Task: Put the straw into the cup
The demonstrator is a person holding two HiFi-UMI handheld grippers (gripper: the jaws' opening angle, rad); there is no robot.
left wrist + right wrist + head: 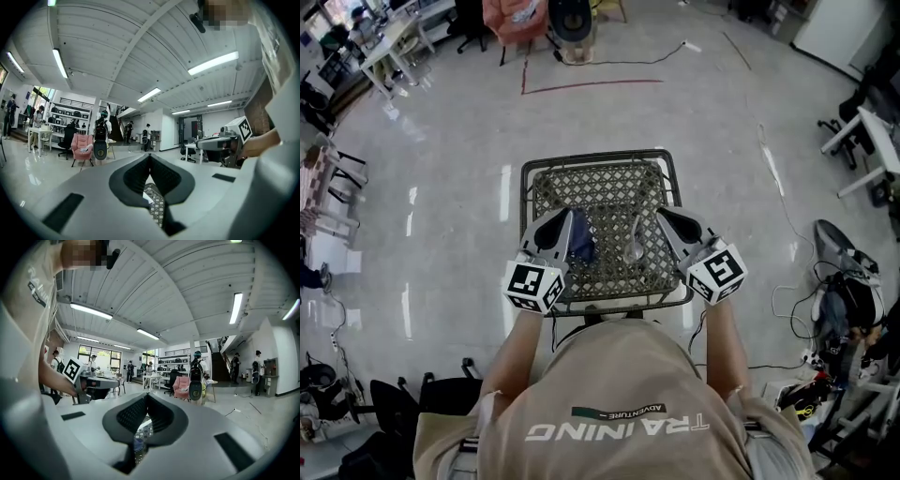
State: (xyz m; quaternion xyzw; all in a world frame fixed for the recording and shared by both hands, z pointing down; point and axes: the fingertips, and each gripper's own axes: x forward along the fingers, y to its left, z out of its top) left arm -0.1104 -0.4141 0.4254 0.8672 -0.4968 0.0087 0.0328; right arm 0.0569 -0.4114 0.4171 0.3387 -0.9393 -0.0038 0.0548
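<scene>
Pale slender shape (pixel 633 246) on the mesh table (pixel 600 187), mid-frame in the head view, is probably the straw; the blue object (pixel 581 239) beside it is perhaps the cup. Likely light, bendy, slippery: pinch mid-length. Both the left gripper (pixel 566 216) and right gripper (pixel 662 215) are clenched, empty.

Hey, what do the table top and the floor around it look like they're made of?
Table: dark frame with an open, see-through lattice top, matte; probably metal mesh, possibly woven plastic. Floor: pale grey, smooth and glossy, mirroring streaks of light; likely polished concrete or a coated surface.
</scene>
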